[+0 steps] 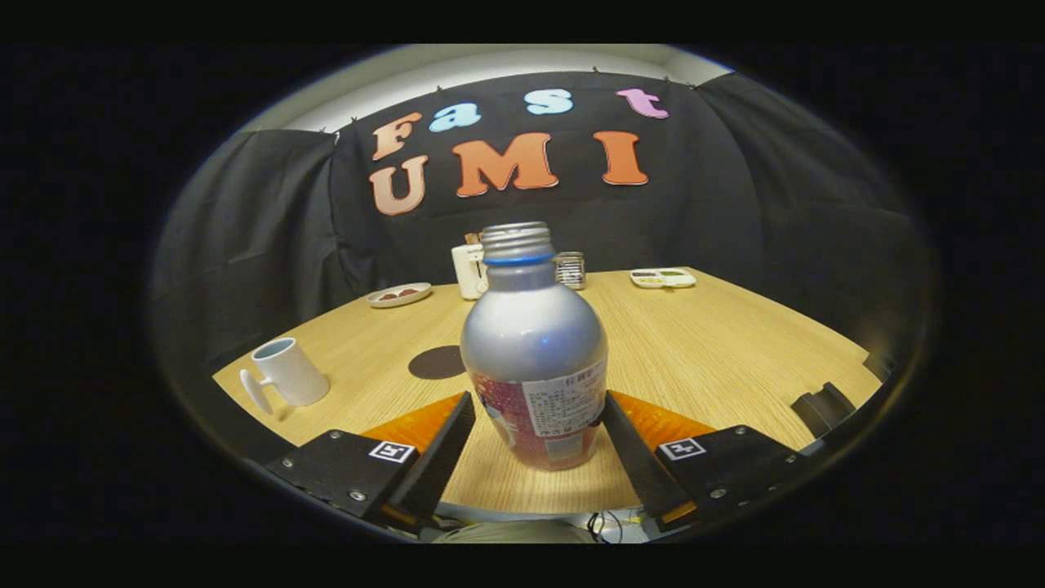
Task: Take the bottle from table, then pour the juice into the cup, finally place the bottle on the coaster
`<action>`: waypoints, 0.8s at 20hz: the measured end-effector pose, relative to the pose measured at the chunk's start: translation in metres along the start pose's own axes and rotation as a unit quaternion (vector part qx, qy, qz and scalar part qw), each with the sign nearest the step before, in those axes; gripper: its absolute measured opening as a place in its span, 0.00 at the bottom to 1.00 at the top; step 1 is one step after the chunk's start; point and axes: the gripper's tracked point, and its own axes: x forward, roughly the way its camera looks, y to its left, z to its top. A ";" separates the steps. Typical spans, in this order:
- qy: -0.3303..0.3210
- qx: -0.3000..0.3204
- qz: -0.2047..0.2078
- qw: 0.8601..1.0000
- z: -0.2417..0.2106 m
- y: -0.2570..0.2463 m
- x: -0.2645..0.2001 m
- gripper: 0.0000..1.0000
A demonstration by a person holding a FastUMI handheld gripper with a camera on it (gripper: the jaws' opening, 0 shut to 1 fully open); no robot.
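A silver bottle (533, 343) with a red label and an open threaded neck stands upright between my fingers. My gripper (539, 400) is shut on the bottle, one finger pressed against each side of its lower body. I cannot tell whether its base rests on the wooden table (718, 351) or hangs just above it. A white cup (286, 371) with a handle stands to the left, beyond the left finger. The dark round coaster (437, 362) lies on the table between the cup and the bottle.
Along the table's far edge are a small plate with food (398, 294), a white container (469, 269), a small jar (570, 269) and a white tray (663, 278). A dark object (820, 408) sits at the table's near right edge.
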 end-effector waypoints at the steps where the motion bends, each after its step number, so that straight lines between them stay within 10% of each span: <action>1: 0.003 -0.003 -0.003 1.000 -0.002 0.000 0.000 0.91; 16: 0.007 -0.033 -0.003 0.999 0.017 0.034 0.000 0.78</action>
